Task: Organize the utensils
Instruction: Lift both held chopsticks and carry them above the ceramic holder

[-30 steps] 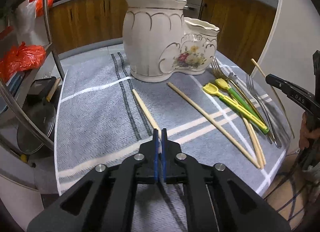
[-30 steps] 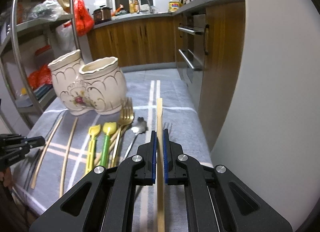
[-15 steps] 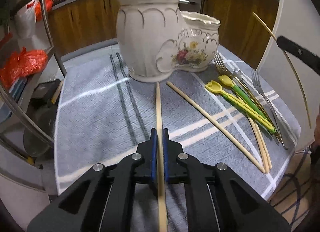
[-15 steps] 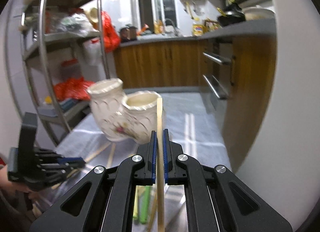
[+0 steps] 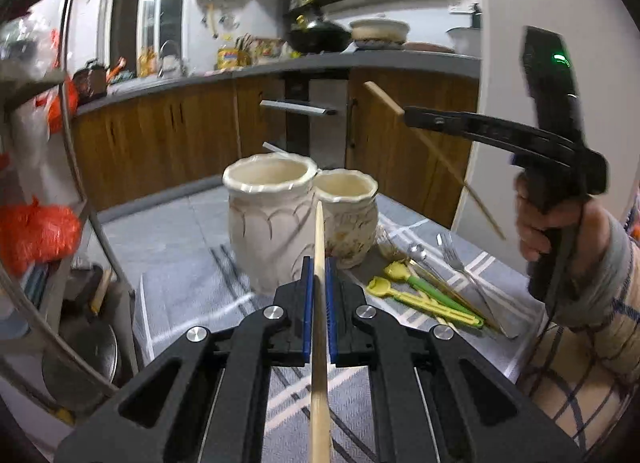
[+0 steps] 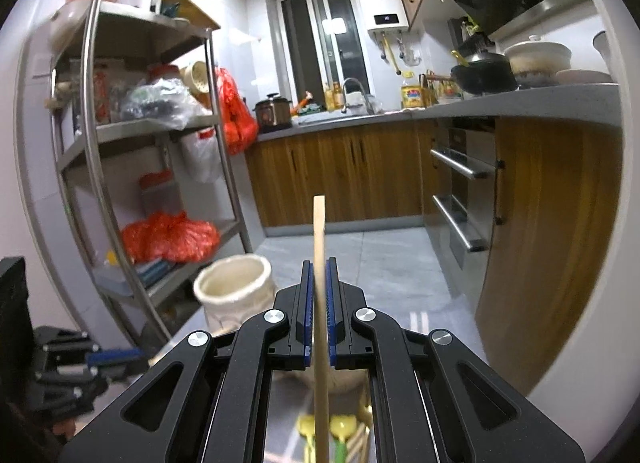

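— What sort of room is it?

— A kitchen: white tiled walls [image 6: 256, 11], pale grey tiled floor [image 6: 384, 247], brown wooden base cabinets [image 6: 340, 175] under a grey countertop [image 6: 520, 101] along the far and right sides.

— And at the far wall?

— A tall window with sliding panes [image 6: 324, 43], a white wall-mounted water heater [image 6: 382, 3] to its right.

— On the left?

— A steel shelving rack [image 6: 120, 135] holding orange plastic bags [image 6: 172, 235].

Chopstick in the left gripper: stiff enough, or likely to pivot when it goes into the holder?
The chopstick looks like rigid wood and runs straight past the fingers, so it probably won't flex. It is thin, smooth and pinched at one spot, so it may pivot if its tip bumps the ceramic holder rim.
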Tool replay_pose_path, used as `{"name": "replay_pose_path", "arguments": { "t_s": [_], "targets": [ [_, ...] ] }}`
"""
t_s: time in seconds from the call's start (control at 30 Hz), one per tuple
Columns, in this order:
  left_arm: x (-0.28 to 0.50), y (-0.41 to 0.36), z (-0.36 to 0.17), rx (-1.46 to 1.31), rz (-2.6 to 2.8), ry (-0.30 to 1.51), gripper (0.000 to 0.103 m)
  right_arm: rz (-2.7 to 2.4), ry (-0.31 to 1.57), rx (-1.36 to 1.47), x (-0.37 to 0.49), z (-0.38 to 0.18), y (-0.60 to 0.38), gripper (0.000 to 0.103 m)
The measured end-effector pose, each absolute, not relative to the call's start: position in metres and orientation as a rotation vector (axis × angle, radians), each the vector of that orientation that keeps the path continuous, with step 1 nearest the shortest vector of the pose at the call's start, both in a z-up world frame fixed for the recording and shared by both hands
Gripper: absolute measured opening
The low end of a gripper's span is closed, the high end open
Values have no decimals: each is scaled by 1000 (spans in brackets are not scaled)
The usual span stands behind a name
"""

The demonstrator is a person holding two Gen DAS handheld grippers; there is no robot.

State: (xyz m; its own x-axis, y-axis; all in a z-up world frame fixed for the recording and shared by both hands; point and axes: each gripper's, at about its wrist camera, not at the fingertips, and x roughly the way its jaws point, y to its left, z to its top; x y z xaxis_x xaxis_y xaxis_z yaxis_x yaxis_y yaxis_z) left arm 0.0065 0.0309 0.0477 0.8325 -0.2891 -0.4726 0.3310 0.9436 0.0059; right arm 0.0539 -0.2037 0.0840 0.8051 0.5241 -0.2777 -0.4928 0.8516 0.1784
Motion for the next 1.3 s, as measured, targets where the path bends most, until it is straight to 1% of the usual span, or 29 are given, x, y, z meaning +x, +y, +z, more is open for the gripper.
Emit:
{"name": "replay_pose_path", "arguments": {
  "t_s": [0.17, 0.3, 0.33, 0.4, 0.47, 0.6, 0.73, 0.87, 1.0, 1.3],
  "targets": [
    [17, 43, 78, 25, -346, 346, 5, 567, 272, 175, 72, 105, -202, 6],
    [55, 58, 94, -99, -399, 238, 5, 577, 239, 245, 94, 110, -195, 6],
    [74, 65, 95, -169, -418, 220, 5, 579, 245, 270, 102, 107, -193, 6],
    [101, 72, 94, -264, -446, 207, 5, 591, 251, 324, 115, 103, -191, 6],
    [123, 75, 91, -303, -433, 211, 5, 590, 250, 348, 125, 99, -189, 6],
    [159, 79, 74, -399, -438, 251, 5, 580, 280, 377, 144, 86, -186, 6],
    [163, 76, 64, -389, -429, 250, 5, 565, 293, 379, 151, 76, -185, 6],
    [174, 85, 57, -482, -430, 229, 5, 556, 258, 389, 149, 75, -187, 6],
    [182, 78, 54, -483, -427, 218, 5, 547, 253, 386, 150, 72, -185, 6],
    [168, 54, 53, -314, -362, 151, 5, 541, 213, 429, 155, 67, -184, 6]
  ]
}}
